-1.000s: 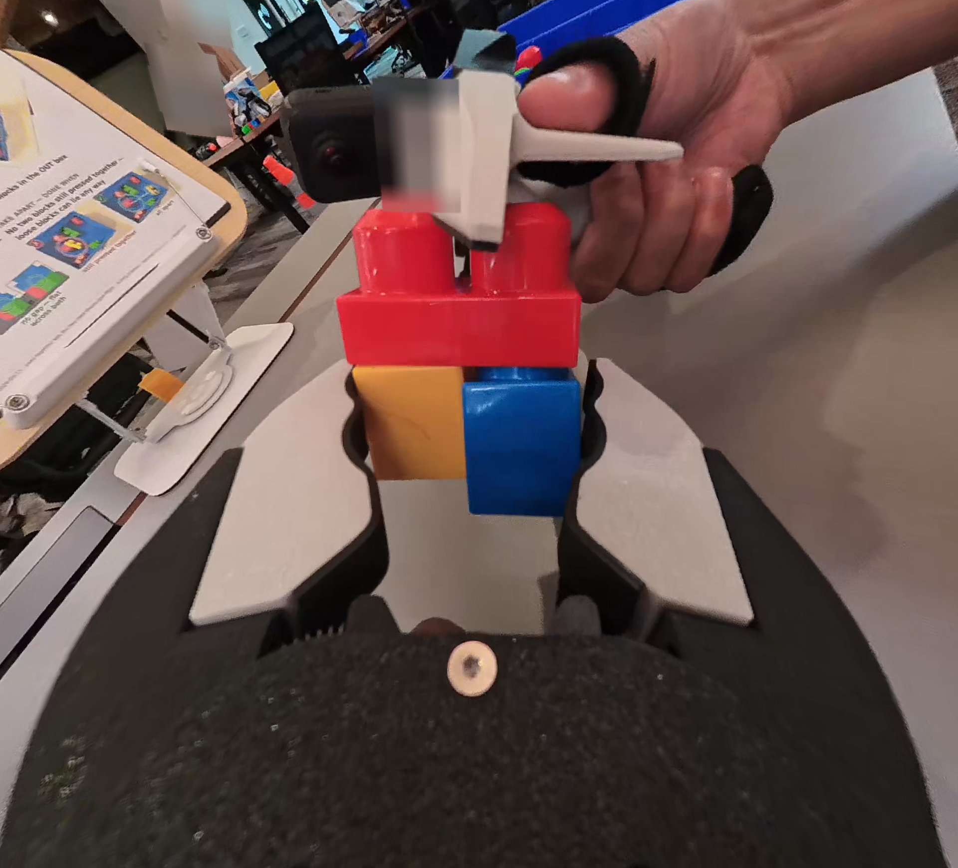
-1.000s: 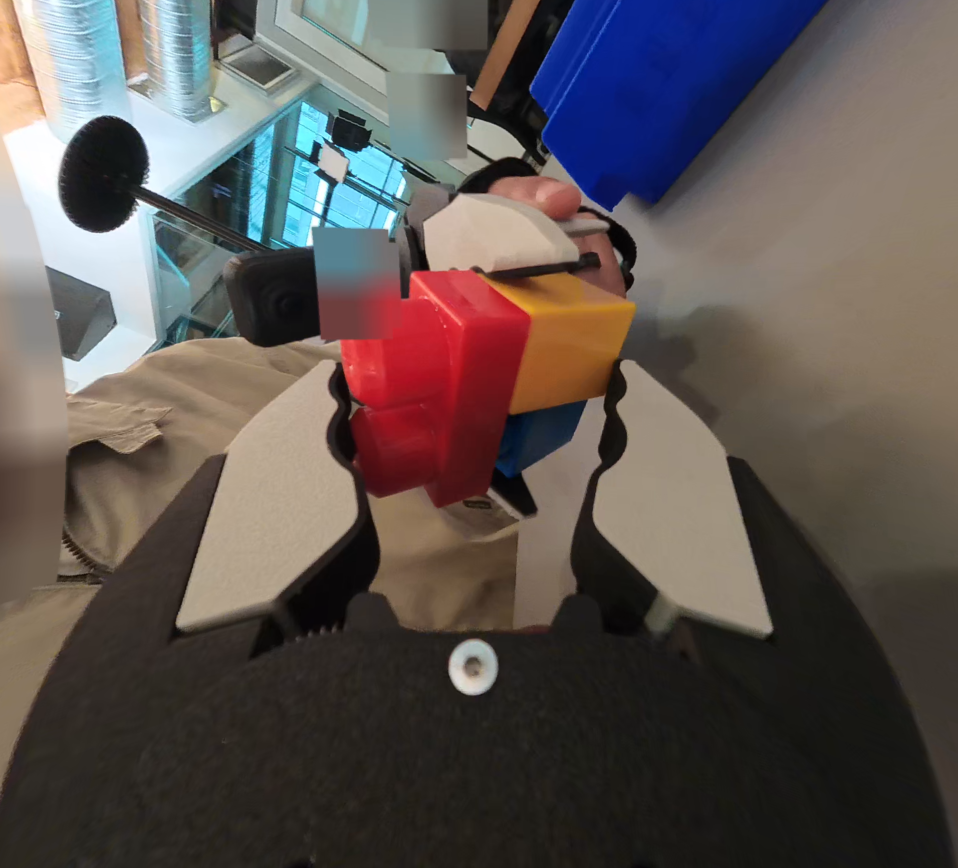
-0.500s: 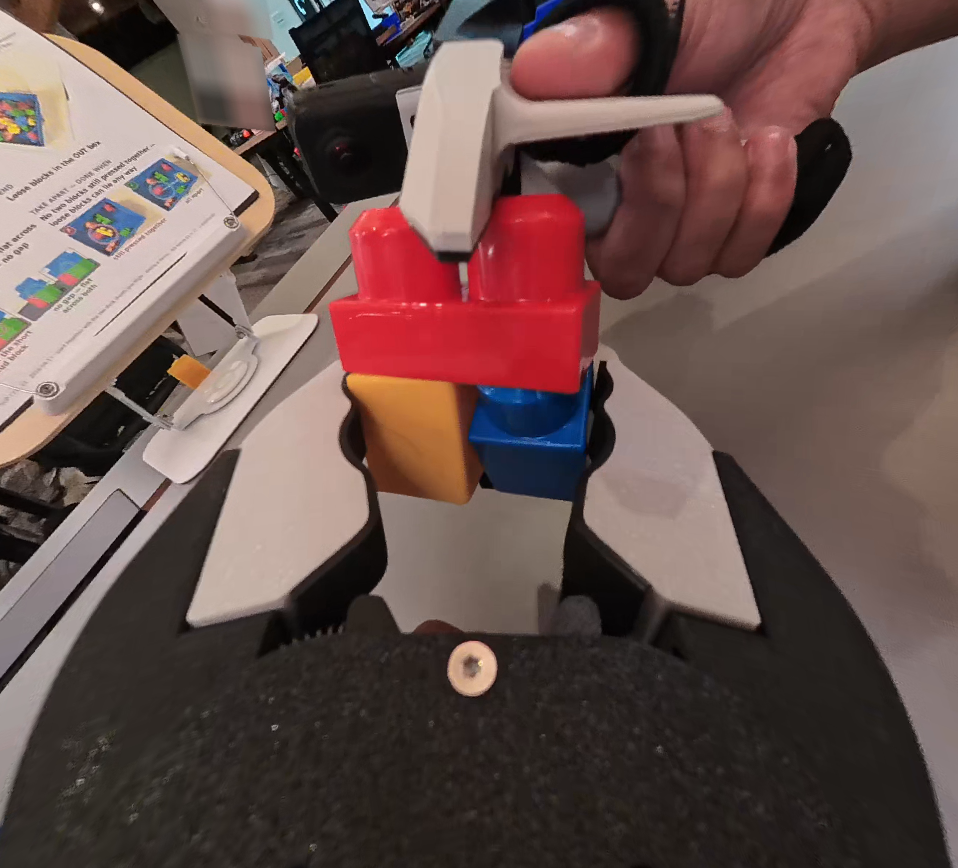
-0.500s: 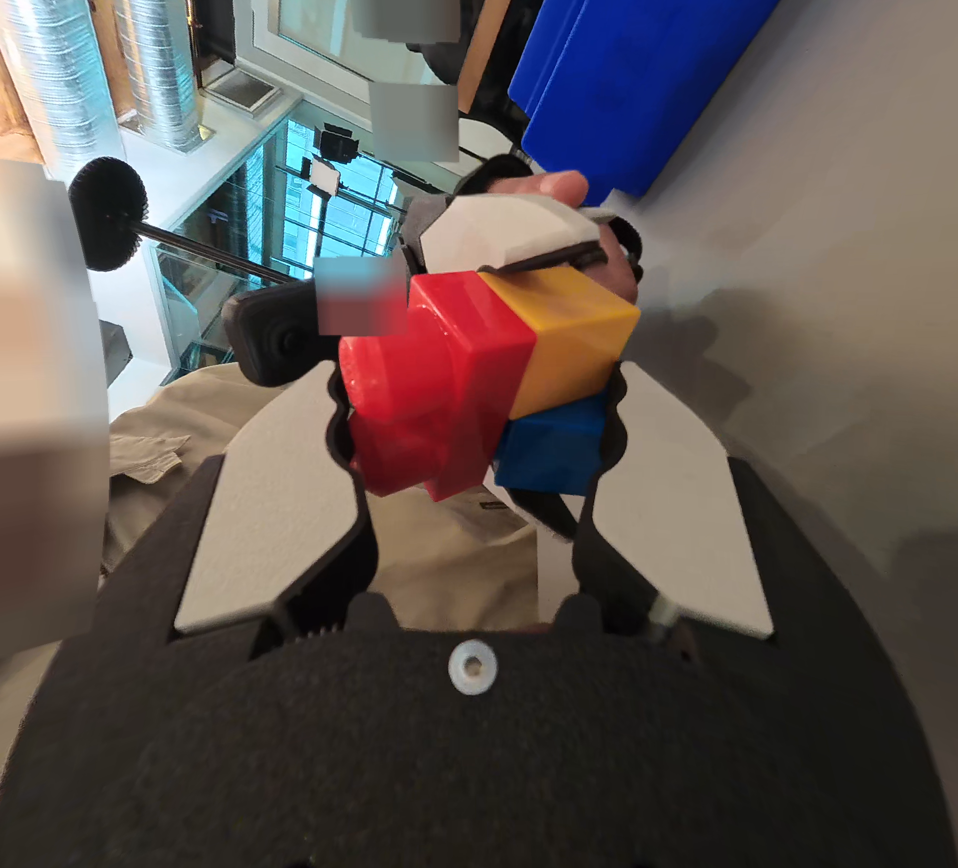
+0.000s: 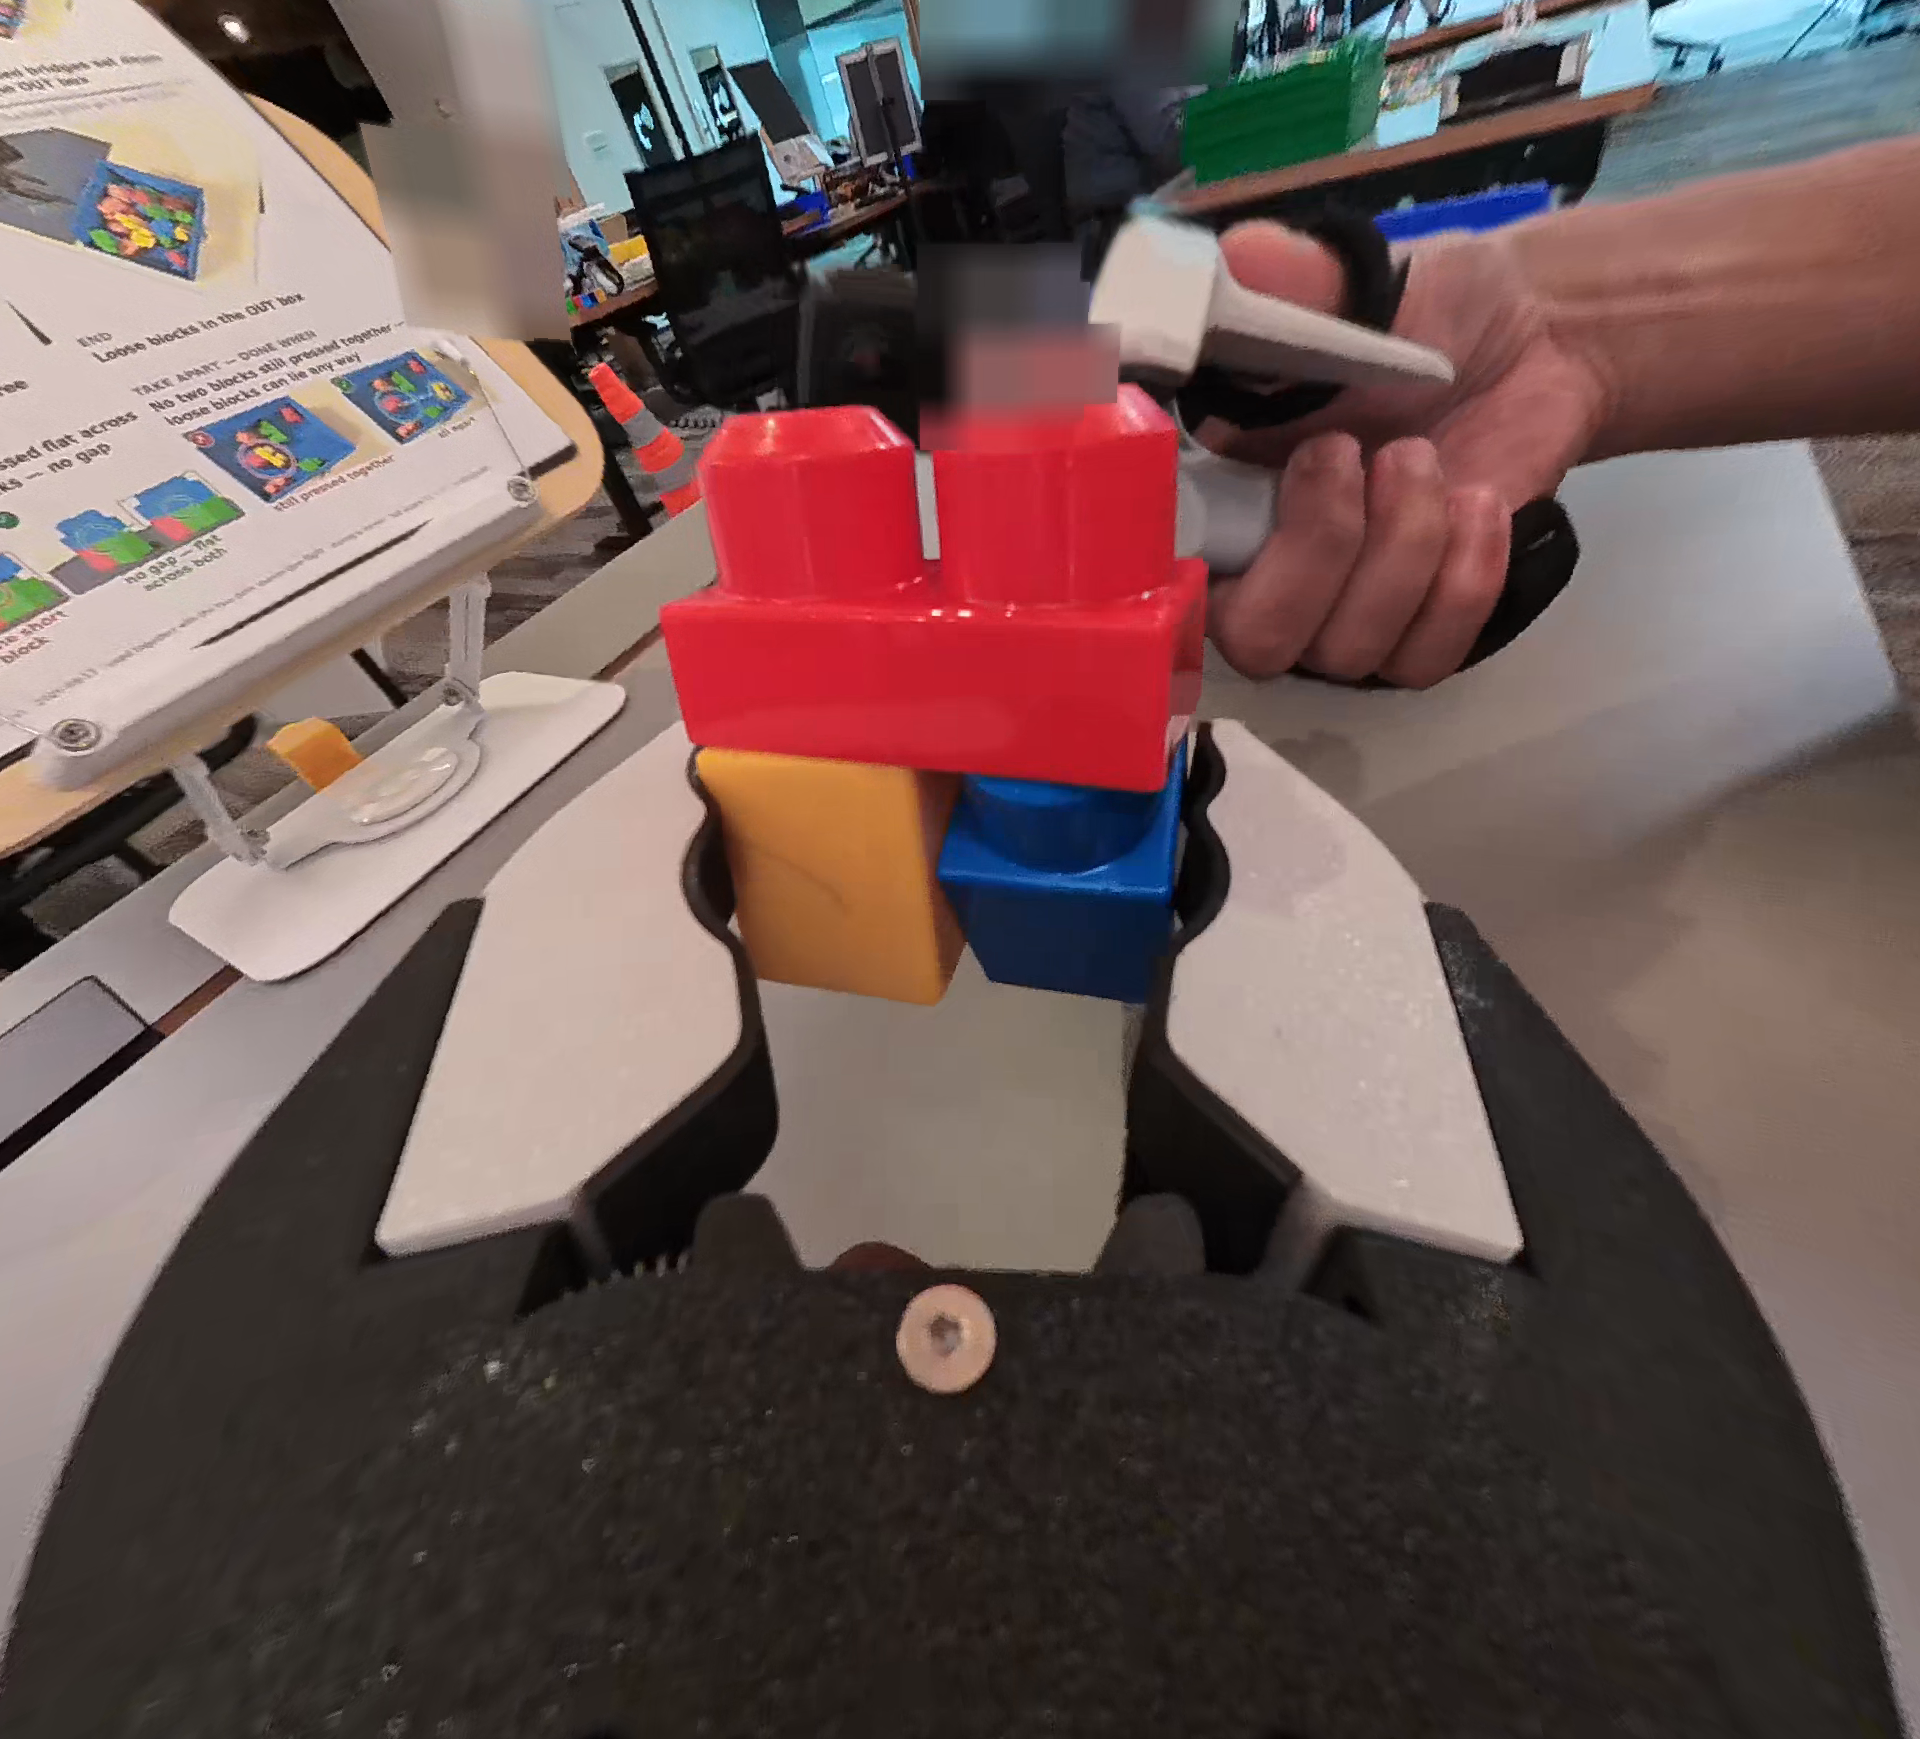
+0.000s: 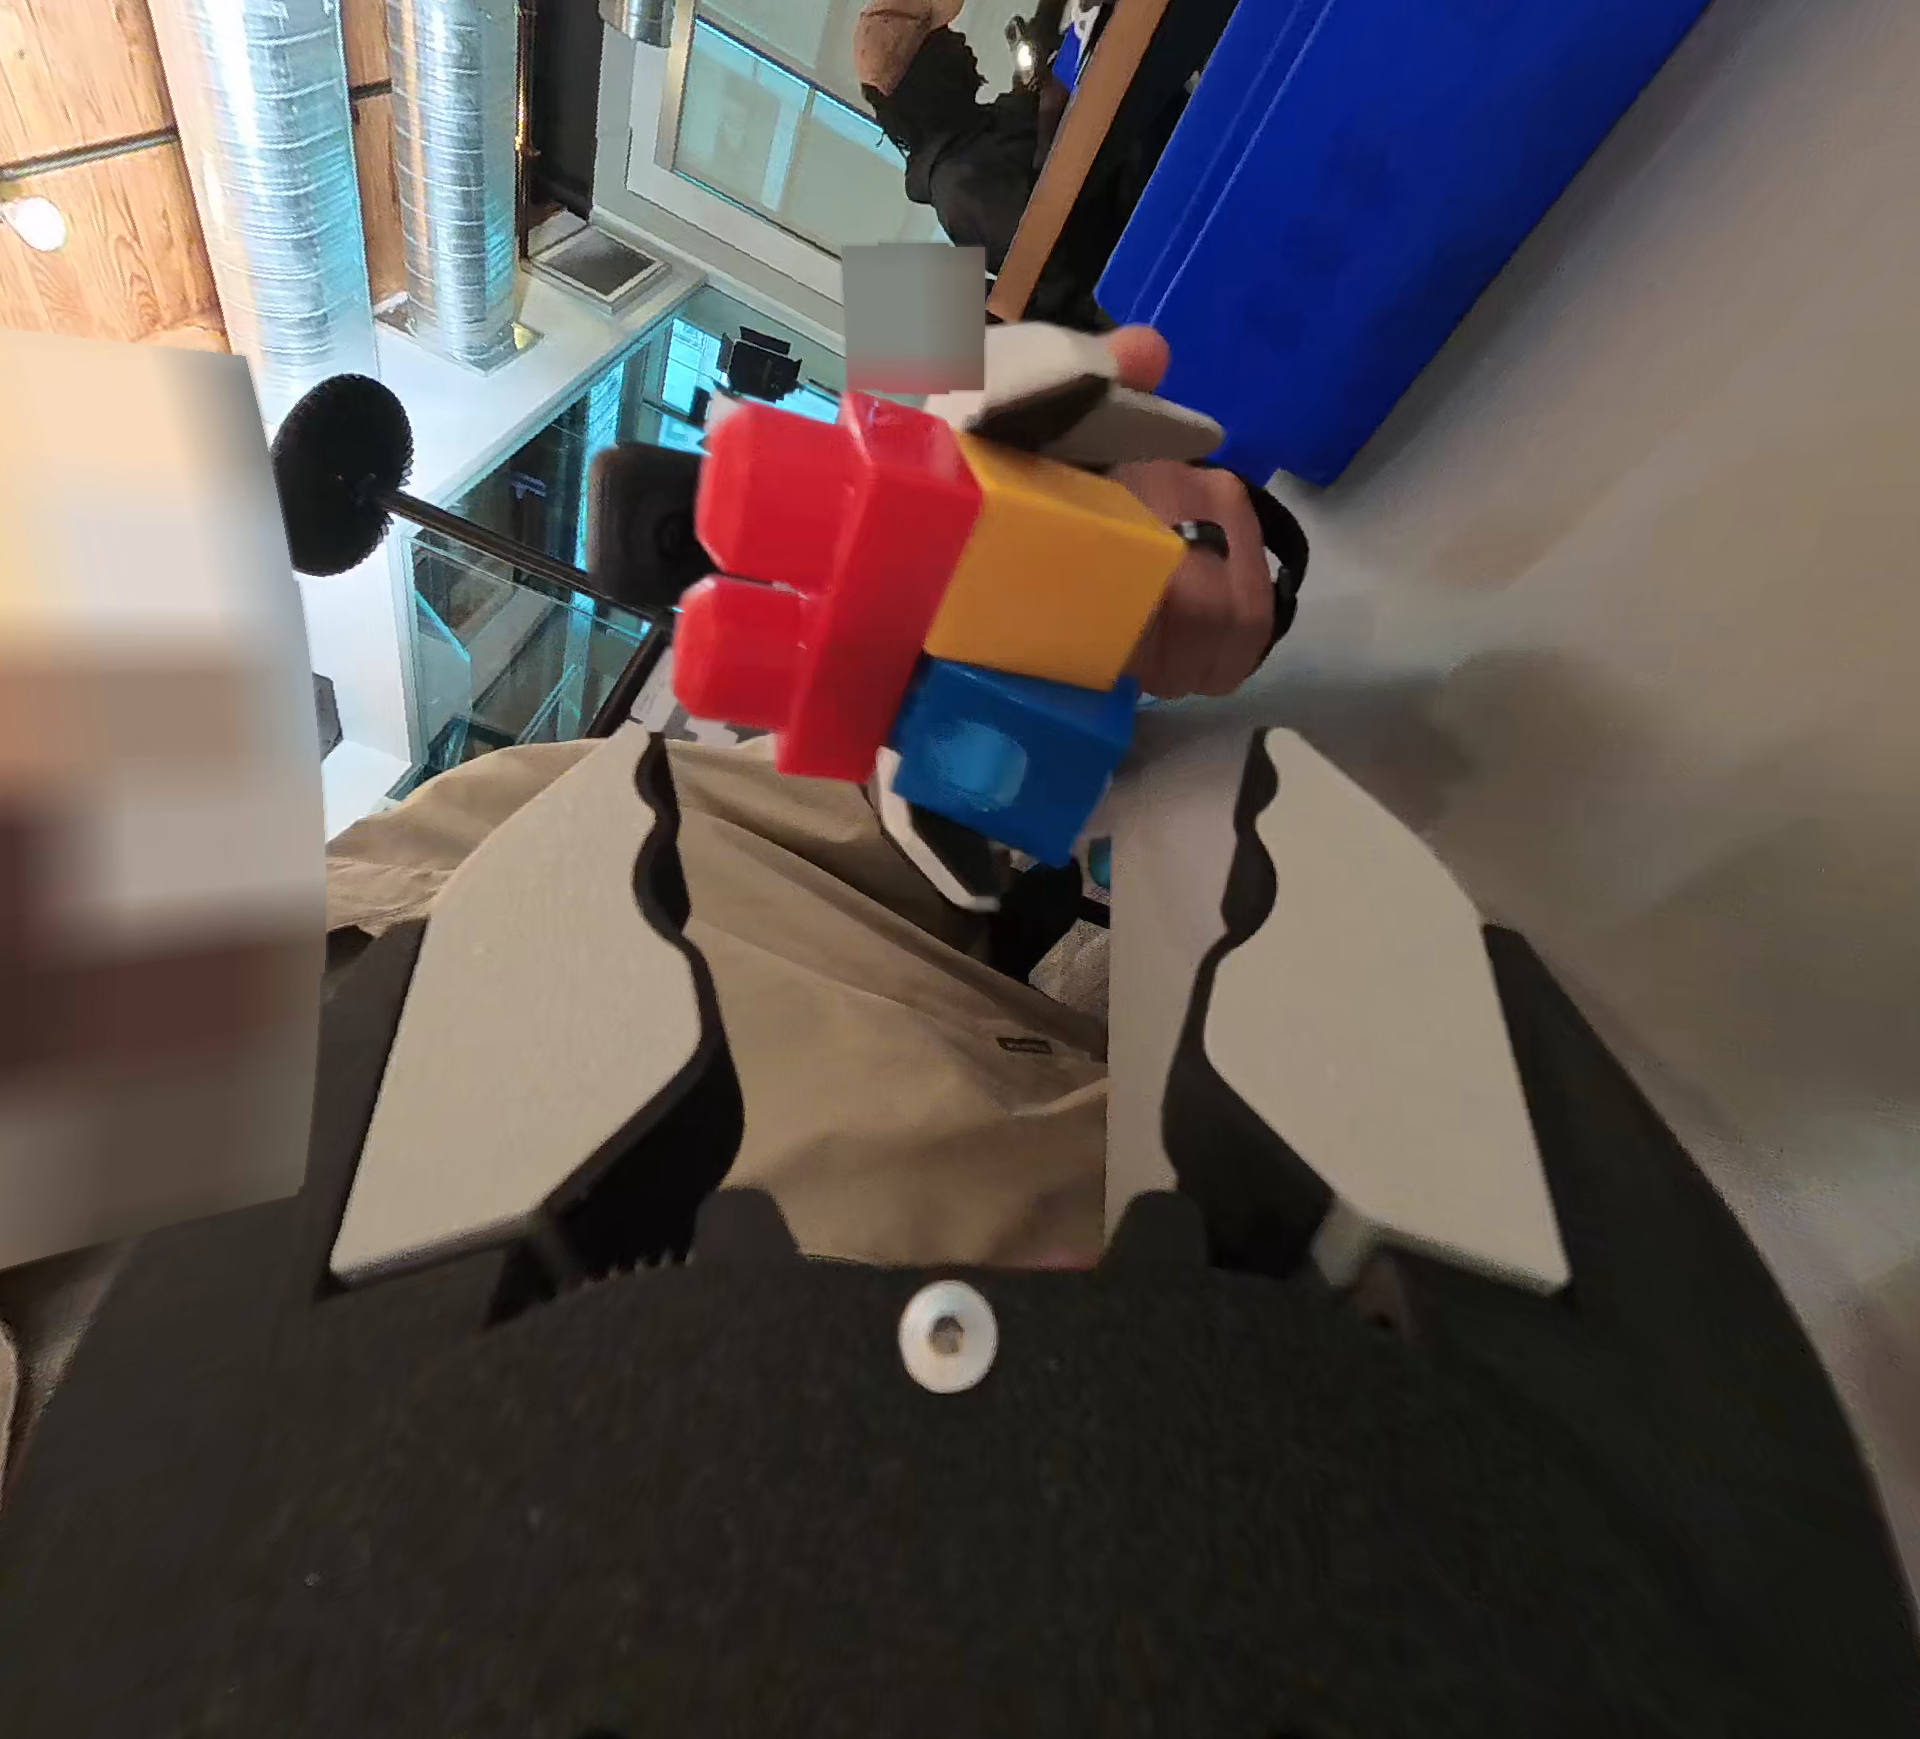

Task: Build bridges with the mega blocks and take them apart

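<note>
We are in an open-plan lab or workshop. Indicators: exposed silver ventilation ducts (image 6: 312, 79) against wood panelling, rows of workbenches carrying monitors (image 5: 878, 100), a green bin (image 5: 1283, 115), an orange traffic cone (image 5: 649, 442), and an illustrated instruction board (image 5: 208, 401) on a stand.

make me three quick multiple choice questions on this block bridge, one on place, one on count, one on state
1. Where does the red block sit?
A. across the tops of the yellow block and blue block
B. beneath them
C. alone on the table

2. How many studs top the red block?
A. one
B. two
C. four

3. What are the right tongs doing?
A. gripping the red block
B. open, clear of the bridge
C. shut on nothing

1 A: it spans both blocks held in the left tongs.
2 B: two studs show.
3 B: its fingers stand apart, short of the blocks.
</note>
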Tool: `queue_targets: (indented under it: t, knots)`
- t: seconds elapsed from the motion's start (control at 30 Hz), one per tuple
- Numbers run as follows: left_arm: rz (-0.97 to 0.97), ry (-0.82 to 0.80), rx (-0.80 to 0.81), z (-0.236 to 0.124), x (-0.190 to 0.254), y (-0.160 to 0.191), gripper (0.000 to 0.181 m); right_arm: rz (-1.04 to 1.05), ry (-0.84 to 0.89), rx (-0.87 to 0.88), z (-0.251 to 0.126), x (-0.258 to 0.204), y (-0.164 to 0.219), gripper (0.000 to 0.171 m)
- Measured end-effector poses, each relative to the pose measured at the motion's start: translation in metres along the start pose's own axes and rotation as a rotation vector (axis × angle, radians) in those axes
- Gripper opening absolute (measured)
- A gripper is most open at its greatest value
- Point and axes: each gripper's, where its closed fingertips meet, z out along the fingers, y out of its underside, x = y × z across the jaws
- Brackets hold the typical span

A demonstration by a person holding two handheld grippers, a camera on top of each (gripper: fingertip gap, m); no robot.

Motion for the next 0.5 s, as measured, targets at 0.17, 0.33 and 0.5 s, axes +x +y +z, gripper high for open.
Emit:
queue_targets:
  t: [0.17,0.33,0.5]
  knots:
    - [0.076,-0.002,-0.03,0.001,0.0,0.001,0.084,0.144,-0.097,-0.036,0.014,-0.005,0.018,0.101]
    - [0.108,0.011,-0.057,0.01,0.012,0.009,0.083,0.159,-0.159,-0.001,0.021,-0.011,0.016,0.108]
    - [0.084,0.021,-0.034,0.013,0.015,0.004,0.083,0.175,-0.222,0.026,0.017,-0.013,0.015,0.099]
